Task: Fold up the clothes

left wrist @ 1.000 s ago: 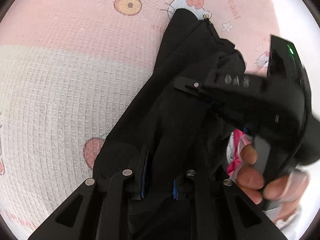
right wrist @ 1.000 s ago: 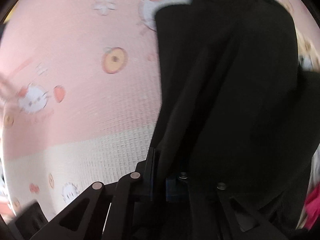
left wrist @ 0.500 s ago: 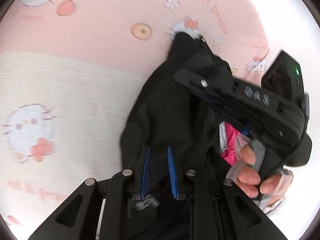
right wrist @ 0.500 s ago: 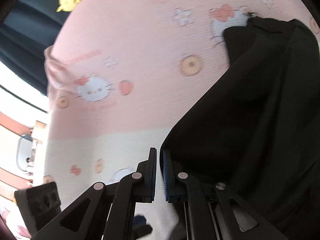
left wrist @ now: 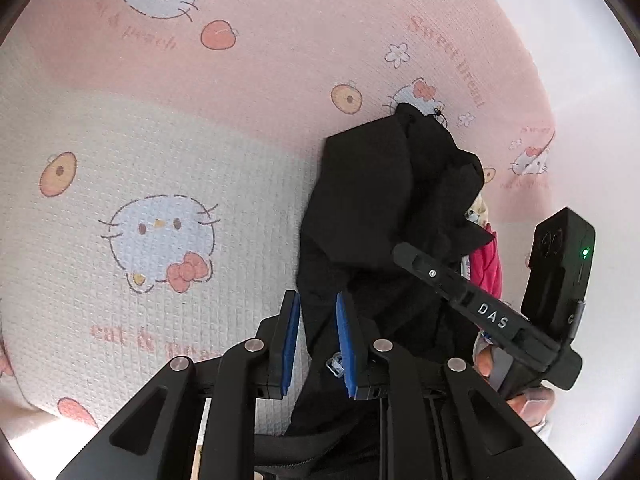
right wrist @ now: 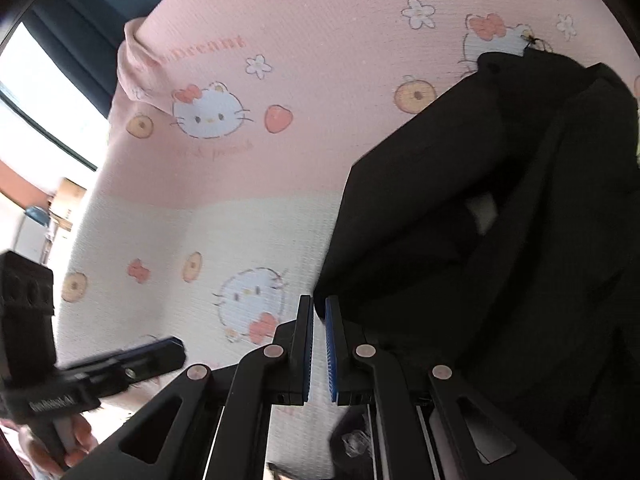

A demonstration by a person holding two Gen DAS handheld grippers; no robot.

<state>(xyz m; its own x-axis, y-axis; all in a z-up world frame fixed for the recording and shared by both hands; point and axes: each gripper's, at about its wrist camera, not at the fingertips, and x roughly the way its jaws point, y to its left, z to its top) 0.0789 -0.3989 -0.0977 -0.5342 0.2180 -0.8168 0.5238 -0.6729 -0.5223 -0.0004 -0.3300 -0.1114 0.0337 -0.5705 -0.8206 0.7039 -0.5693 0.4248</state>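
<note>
Garment (left wrist: 384, 184), black and bunched, lies on the cartoon-cat blanket (left wrist: 160, 140). From my left view it runs from 6 o'clock up to about 1 o'clock, with its top layer already doubled over into a thick, uneven heap. My left claw (left wrist: 317, 344) is spread wide, and a strip of the black cloth runs loose through the gap between the blue pads; I read that as no pinch at all, the fabric lying on the bed under its own weight. My right claw (right wrist: 319, 344) has its pads only a slit apart, with pale blanket showing through, so it holds nothing. Its tips sit just at the garment's near corner, and from that view the cloth fills everything from 1 o'clock round to 5. I judge both claws are placed this way because one fold has just been laid: the cloth rests flat enough to stay put, and the right claw is poised at the loose edge, the natural place to take the next hold. A pink cloth (left wrist: 486, 264) peeks out at 3 o'clock in the left view, just beside the heap. I would want to keep clear of it when I pinch again, or it could get dragged into the fold.
</note>
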